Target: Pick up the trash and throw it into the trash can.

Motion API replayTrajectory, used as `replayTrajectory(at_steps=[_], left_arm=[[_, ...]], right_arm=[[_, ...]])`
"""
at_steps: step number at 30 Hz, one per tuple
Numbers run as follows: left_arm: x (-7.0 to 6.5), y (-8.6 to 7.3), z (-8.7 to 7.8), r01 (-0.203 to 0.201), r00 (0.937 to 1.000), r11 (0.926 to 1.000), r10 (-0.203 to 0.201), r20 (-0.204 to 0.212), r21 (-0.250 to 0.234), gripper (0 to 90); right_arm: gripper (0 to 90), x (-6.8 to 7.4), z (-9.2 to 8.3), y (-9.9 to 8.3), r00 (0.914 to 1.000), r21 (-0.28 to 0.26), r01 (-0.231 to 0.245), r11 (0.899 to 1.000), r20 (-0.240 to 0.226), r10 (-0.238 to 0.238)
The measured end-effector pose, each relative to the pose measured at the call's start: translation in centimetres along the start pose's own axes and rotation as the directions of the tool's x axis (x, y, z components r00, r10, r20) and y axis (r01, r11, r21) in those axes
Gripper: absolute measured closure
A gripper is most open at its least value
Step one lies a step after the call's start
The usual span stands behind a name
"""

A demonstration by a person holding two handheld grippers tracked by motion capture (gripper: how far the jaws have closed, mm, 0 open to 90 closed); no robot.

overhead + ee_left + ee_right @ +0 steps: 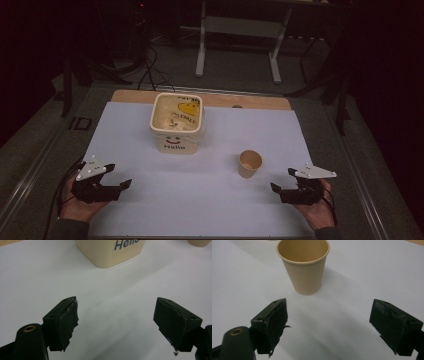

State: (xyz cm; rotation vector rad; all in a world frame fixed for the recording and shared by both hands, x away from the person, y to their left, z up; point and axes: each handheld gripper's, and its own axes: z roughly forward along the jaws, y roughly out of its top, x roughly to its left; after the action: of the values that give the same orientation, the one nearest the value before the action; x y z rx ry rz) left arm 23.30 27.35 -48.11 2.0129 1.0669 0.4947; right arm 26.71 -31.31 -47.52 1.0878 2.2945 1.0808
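Observation:
A cream square tub printed with "Hello" and a smile stands on the white sheet toward the back; its lower front rises ahead of the left jaws. A tan paper cup stands upright and empty to its right, and close ahead of the right jaws it appears as the cup. My left gripper rests at the sheet's front left, open, nothing between its jaws. My right gripper rests at the front right, open and empty, a short way from the cup.
A wooden table edge shows behind the sheet. Beyond it are dark floor, cables and a white metal stand. Grey ledges flank the sheet on both sides.

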Motion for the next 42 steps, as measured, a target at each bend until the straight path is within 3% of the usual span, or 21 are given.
replayTrajectory(at_steps=[14, 28, 42], left_arm=[[-0.3, 0.1, 0.1, -0.011, 0.9999, 0.9999, 0.011, -0.002, 0.006, 21.1], [-0.5, 0.1, 0.2, -0.023, 0.9997, 0.9995, 0.023, 0.004, 0.022, 21.8], [-0.6, 0.1, 0.2, -0.029, 0.9995, 0.9992, 0.028, 0.012, 0.028, 22.2]], right_arm=[[15.8, -0.2, -0.2, 0.7, 0.9999, 0.009, -0.010, 1.000, -0.012, 0.010], [15.8, 0.0, 0.4, 4.5, 0.9947, 0.065, 0.093, 0.994, -0.049, -0.090], [14.8, -1.0, 1.0, 8.1, 0.9866, 0.142, 0.149, 0.979, -0.088, -0.138]])
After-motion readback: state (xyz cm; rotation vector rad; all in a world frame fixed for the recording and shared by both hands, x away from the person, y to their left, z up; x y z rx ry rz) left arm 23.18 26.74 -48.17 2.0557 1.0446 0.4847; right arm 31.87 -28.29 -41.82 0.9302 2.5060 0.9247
